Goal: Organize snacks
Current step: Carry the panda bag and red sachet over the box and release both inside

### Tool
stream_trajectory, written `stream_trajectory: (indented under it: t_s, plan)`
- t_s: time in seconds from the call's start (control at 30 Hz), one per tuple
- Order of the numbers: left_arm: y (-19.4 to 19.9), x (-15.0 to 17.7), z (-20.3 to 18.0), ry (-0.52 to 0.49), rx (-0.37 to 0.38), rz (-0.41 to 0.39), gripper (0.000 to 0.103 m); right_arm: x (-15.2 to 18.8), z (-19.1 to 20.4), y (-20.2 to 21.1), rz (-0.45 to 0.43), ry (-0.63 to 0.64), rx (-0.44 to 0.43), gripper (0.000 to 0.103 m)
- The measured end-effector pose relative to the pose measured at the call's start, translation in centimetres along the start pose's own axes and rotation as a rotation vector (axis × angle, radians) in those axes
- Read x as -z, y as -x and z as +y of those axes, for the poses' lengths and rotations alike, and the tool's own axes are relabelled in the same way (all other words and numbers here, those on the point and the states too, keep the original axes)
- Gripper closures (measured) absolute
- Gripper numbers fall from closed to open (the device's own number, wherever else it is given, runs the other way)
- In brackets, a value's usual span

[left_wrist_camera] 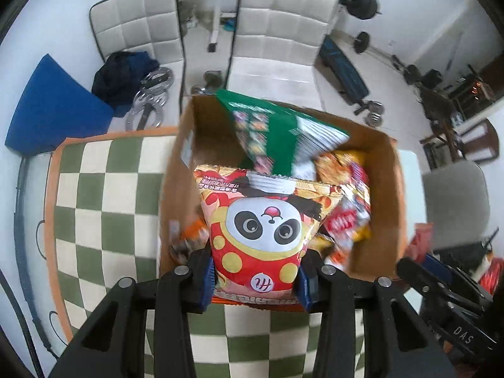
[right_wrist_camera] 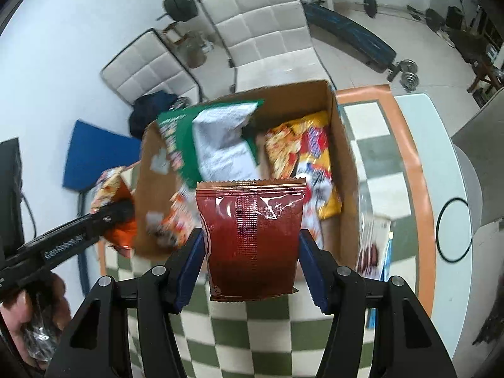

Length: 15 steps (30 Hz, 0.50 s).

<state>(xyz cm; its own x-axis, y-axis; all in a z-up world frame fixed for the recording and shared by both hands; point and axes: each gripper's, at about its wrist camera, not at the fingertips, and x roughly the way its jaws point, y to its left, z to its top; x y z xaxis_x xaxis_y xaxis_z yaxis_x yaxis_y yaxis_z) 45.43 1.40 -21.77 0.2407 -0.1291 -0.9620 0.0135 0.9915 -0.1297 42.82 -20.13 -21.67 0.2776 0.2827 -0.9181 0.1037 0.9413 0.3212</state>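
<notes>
My left gripper (left_wrist_camera: pixel 255 278) is shut on a red and yellow panda snack bag (left_wrist_camera: pixel 263 230), held above the near edge of an open cardboard box (left_wrist_camera: pixel 382 189). The box holds a green and white bag (left_wrist_camera: pixel 277 126) and several yellow and red snack packs (left_wrist_camera: pixel 346 195). My right gripper (right_wrist_camera: pixel 250 264) is shut on a dark red foil pouch (right_wrist_camera: pixel 252 239), held over the near edge of the same box (right_wrist_camera: pixel 345 145). The left gripper with its bag (right_wrist_camera: pixel 108 192) shows at the left of the right wrist view. The right gripper (left_wrist_camera: pixel 447 299) shows at the right of the left wrist view.
The box stands on a green and cream checkered mat (left_wrist_camera: pixel 104 201) with an orange border on a white table (right_wrist_camera: pixel 453 252). More packs (right_wrist_camera: pixel 373 239) lie on the mat right of the box. White padded chairs (left_wrist_camera: pixel 277 31), a grey chair (left_wrist_camera: pixel 456 201) and gym gear stand beyond.
</notes>
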Motion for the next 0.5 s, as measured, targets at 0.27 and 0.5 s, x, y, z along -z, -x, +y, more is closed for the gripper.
stream_trajectory:
  t_s: [0.27,0.5]
  plan:
    - [-6.6,-4.0,2.3,0.048,-0.067,0.119,0.065,-5.4,-1.6,-7.7,0.092,-0.065,0.057,0.041]
    - [-9.5,-6.0,3.5,0.084,-0.073,0.186,0.065,-8.2,-1.5,-11.7,0.128,-0.055,0.104,0.041]
